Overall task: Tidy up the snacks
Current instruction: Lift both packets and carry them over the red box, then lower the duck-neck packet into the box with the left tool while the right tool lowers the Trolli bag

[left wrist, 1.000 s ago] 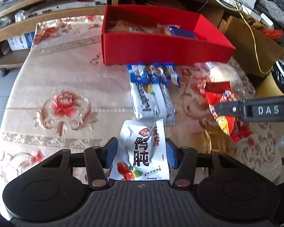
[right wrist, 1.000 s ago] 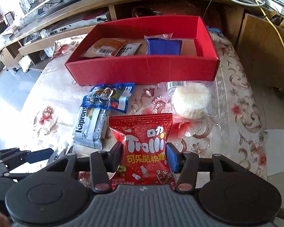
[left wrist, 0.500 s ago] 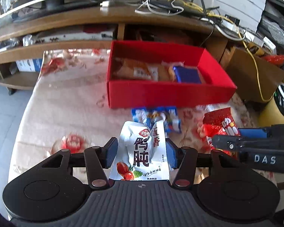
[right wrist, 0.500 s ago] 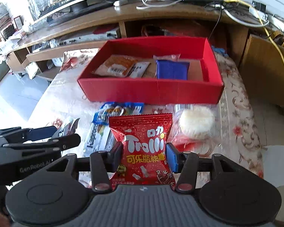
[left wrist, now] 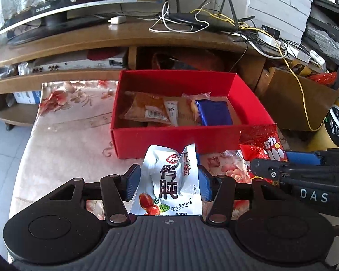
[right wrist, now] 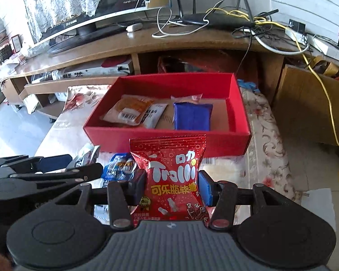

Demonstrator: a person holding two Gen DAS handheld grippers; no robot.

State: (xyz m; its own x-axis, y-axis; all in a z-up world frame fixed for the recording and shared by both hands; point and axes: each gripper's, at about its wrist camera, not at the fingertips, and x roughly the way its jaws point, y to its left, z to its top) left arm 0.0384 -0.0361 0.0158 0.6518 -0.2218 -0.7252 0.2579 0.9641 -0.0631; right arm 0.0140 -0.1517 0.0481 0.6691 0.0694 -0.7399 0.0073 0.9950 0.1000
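Left gripper [left wrist: 168,181]: blue pads clamped on silver-white foil snack pouch [left wrist: 169,180], held above floral tablecloth [left wrist: 63,144]. Right gripper [right wrist: 173,186]: clamped on red Trolli gummy bag [right wrist: 173,174], held upright. Ahead of both: open red cardboard box [right wrist: 167,139] containing orange plastic packet [right wrist: 130,110], small white sachet [right wrist: 153,115] and blue wrapped block [right wrist: 192,116]. Blue snack packet [right wrist: 118,166] on cloth before box.

Both wrist views look forward and down, side by side, sharing the open red cardboard box [left wrist: 180,103] [right wrist: 169,110] mid-frame.
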